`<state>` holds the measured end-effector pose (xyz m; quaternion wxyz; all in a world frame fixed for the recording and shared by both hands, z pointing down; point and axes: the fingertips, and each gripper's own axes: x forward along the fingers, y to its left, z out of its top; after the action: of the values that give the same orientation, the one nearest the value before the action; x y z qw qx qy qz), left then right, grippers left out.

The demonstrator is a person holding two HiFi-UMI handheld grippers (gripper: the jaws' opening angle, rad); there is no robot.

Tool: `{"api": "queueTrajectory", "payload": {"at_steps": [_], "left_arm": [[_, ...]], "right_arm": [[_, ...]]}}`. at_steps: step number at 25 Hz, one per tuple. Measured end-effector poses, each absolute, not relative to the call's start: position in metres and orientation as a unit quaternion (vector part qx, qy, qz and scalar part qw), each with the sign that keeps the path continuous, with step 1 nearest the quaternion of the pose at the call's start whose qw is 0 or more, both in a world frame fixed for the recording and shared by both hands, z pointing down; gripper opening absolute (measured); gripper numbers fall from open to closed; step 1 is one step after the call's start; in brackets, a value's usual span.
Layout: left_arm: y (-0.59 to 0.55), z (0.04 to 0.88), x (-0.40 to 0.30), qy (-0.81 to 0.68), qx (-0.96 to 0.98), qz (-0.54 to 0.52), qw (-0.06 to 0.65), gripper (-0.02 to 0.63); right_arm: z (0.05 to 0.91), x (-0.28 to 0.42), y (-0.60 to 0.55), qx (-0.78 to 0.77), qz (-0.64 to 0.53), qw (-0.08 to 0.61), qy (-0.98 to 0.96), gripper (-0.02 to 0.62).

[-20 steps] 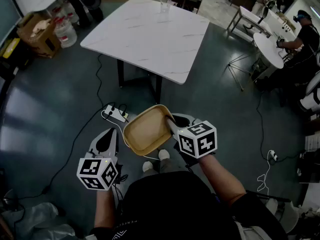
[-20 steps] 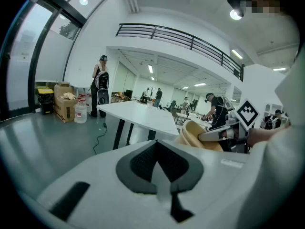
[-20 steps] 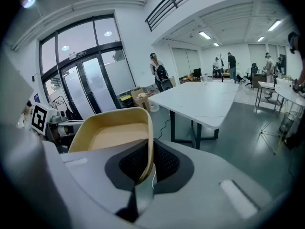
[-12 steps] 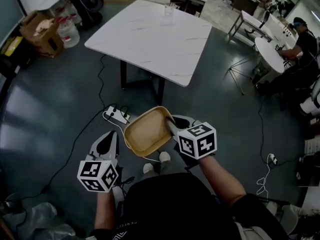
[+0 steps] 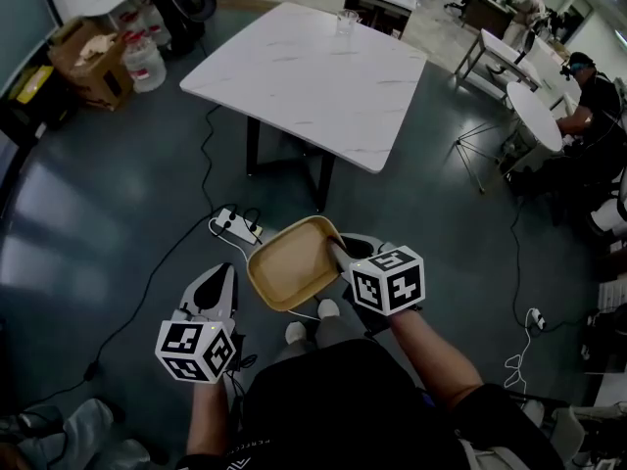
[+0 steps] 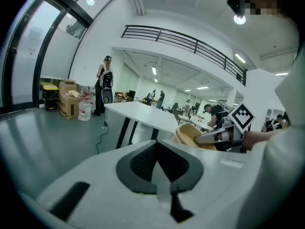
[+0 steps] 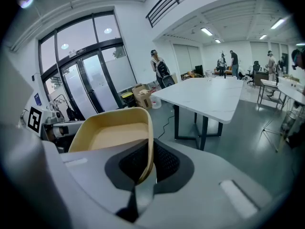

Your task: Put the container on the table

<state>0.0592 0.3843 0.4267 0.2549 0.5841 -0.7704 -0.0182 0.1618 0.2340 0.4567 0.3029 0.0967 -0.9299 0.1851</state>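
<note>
A tan, shallow container (image 5: 292,265) hangs in the air above the floor, held by its right rim. My right gripper (image 5: 338,253) is shut on that rim; in the right gripper view the rim of the container (image 7: 119,128) runs between the closed pads. My left gripper (image 5: 221,280) hovers lower left of the container, jaws shut with nothing in them, and its own view shows the container (image 6: 190,135) to its right. The white marble-topped table (image 5: 313,78) stands ahead, beyond the container.
A power strip (image 5: 235,226) with cables lies on the floor near the table legs. A clear glass (image 5: 346,22) stands at the table's far edge. Cardboard boxes (image 5: 90,62) and a water jug (image 5: 144,65) sit at the upper left. A seated person (image 5: 588,96) works at the right.
The table has come nearer and shifted right in the head view as I walk toward it. The container stays clamped in the right gripper; the left gripper keeps its place beside it.
</note>
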Motion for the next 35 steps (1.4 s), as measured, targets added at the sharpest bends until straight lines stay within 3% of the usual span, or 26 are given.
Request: {"api": "queueTrajectory", "payload": {"at_steps": [12,35], "left_arm": [[0.372,0.440,0.040,-0.767,0.585,-0.005,0.262,-0.005],[0.236,0.440,-0.071,-0.791,0.553,0.015,0.262,-0.005]], "right_arm": [[0.460,0.135,0.218,0.097,0.179,0.306,-0.930,0.012],[0.459,0.027,0.080,0.057,0.186,0.296,-0.935,0.012]]}}
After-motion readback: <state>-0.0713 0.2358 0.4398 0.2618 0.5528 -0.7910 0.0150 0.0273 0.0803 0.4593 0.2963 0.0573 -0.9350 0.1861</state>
